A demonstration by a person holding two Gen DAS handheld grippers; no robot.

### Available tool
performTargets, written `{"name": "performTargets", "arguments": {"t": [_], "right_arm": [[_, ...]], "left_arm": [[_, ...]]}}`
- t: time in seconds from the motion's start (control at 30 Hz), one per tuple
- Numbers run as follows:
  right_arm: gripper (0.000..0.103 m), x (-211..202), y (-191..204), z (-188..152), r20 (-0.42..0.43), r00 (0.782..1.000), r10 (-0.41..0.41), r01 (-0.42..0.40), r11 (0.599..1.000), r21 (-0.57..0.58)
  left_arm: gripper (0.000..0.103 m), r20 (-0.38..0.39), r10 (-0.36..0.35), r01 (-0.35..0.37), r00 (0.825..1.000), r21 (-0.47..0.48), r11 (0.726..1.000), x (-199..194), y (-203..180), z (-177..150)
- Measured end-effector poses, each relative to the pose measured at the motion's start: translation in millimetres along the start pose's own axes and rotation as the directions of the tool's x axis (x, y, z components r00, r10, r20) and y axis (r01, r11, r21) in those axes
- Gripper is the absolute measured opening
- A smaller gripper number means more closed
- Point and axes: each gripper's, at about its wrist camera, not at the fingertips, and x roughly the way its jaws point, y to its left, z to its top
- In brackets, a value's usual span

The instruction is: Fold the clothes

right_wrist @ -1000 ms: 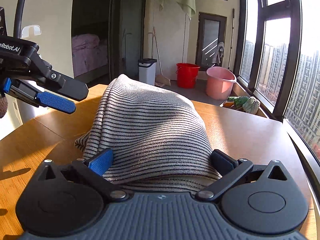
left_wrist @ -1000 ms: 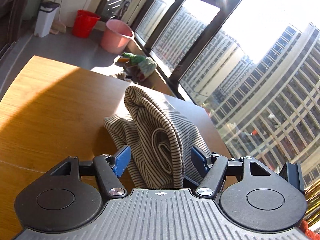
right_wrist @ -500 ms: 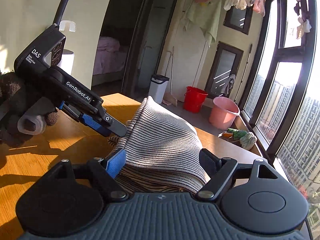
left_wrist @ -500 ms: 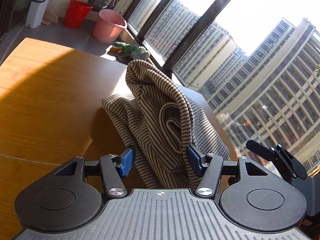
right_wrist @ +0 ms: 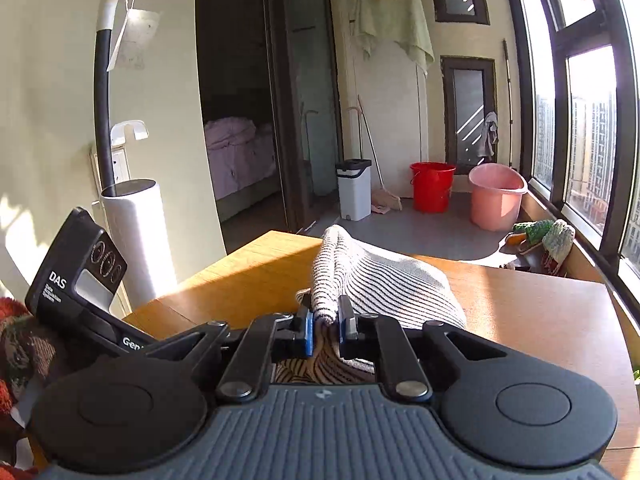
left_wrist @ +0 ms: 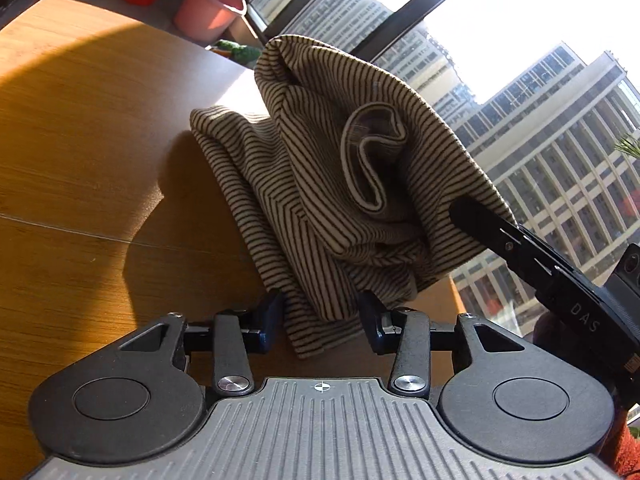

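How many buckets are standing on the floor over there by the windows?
2. A red bucket stands by the far wall, and a pink bucket sits just to its right, nearer the windows. Others may be hidden behind the table.

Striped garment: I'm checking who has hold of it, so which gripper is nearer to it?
Right. The right gripper is shut on a bunched edge of the striped garment. The left gripper is open, its fingers either side of the garment's hanging lower edge.

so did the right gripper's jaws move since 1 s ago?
Yes. The right gripper has closed from wide open onto the striped garment, and its view has tilted up from the wooden table.
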Motion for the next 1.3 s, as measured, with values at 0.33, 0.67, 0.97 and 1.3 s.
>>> {"name": "performTargets", "arguments": {"t": [0.33,0.67,0.97,1.3], "right_arm": [[0.011,27,-16,-46,-0.152,0.959,0.238,-0.185,0.936,0.3],[0.012,33,-23,-49,-0.172,0.951,0.256,-0.192,0.928,0.32],[0.012,37,36,-49,-0.216,0.972,0.096,-0.108,0.993,-0.045],[0.032,22,72,-46,-0.16,0.986,0.049,-0.089,0.964,-0.251]], "left_arm": [[0.044,0.023,0.065,-0.067,0.998,0.094,0.993,2,-10,-6],[0.05,0.041,0.117,-0.122,0.992,0.158,0.98,-9,-17,-11],[0.06,0.179,0.114,-0.129,0.977,0.077,0.989,-81,-3,16],[0.057,0.15,0.235,-0.268,0.96,0.268,0.925,-13,-42,34]]}}
